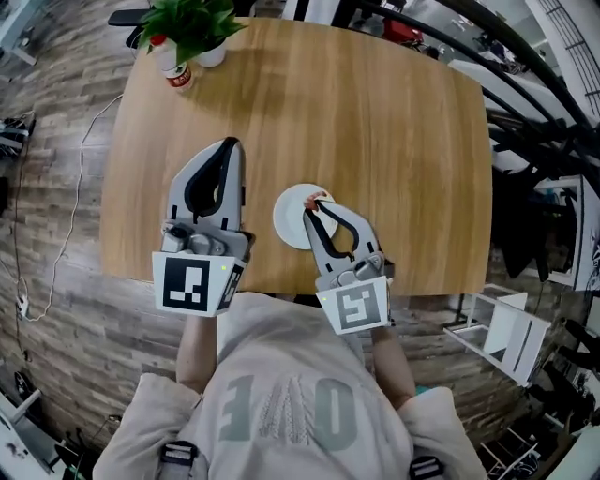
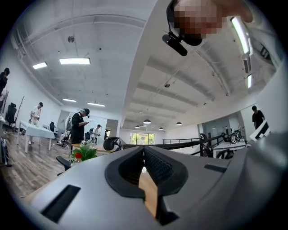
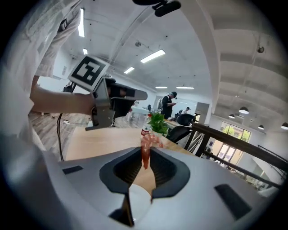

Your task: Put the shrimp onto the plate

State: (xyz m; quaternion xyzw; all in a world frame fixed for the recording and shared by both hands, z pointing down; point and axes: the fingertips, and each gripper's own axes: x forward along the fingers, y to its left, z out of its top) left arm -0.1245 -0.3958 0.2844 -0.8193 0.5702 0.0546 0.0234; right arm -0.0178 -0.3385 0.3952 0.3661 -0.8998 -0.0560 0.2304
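My right gripper (image 1: pixel 317 205) is shut on a small pink-orange shrimp (image 1: pixel 313 199), which hangs at its tips over the far part of a white plate (image 1: pixel 291 221) near the table's front edge. In the right gripper view the shrimp (image 3: pixel 146 152) sticks up between the closed jaws and the plate (image 3: pixel 139 204) shows white below them. My left gripper (image 1: pixel 230 144) hovers to the left of the plate, apart from it, pointing across the table. Its jaws meet at the tips (image 2: pixel 144 150) with nothing between them.
A round-cornered wooden table (image 1: pixel 375 141) carries a potted green plant (image 1: pixel 190 26) and a red-and-white can (image 1: pixel 177 74) at its far left corner. A cable (image 1: pixel 70 216) trails on the floor at the left. Dark railings and chairs stand to the right.
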